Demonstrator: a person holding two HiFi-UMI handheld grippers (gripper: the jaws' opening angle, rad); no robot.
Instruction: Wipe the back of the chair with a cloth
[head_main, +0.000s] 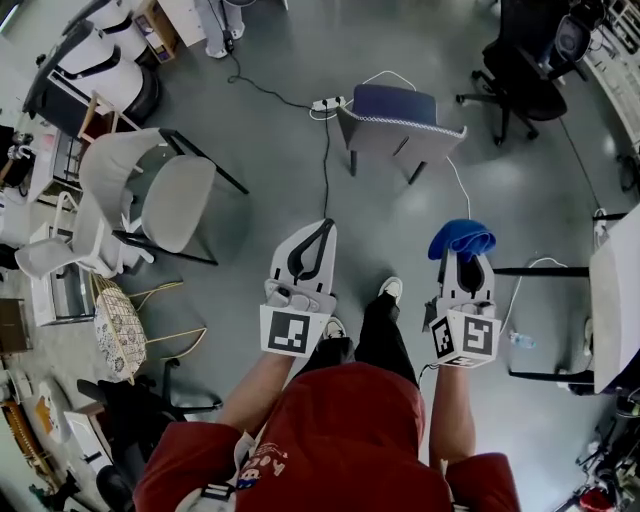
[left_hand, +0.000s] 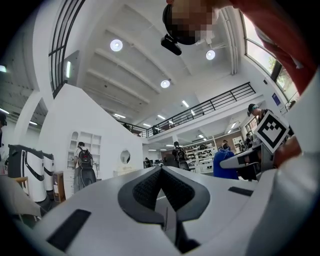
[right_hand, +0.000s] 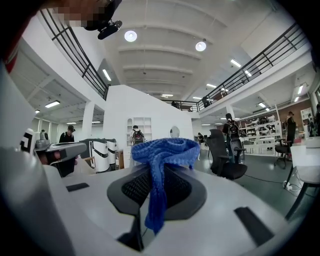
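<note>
A person in a red shirt (head_main: 345, 430) stands on the grey floor (head_main: 260, 150), a hand-held white two-jaw gripper in each hand.

Left gripper (head_main: 322, 230): jaws brought together, tips meeting, nothing between them.

Right gripper (head_main: 465, 262): jaws clamped on a blue knitted cloth (head_main: 460, 238). The cloth bunches over the jaw tips, and in the right gripper view one strip of it hangs down between the black ribbed pads (right_hand: 135, 187).

Grey chair with a dark blue seat (head_main: 400, 125): ahead of the person, well apart from both grippers, its grey back turned toward them. The cloth does not touch it.

Surroundings: a white shell chair on black legs (head_main: 150, 195) at left, a black office chair (head_main: 525, 75) at upper right, and a white power strip (head_main: 328, 103) on the floor just beside the grey chair.
</note>
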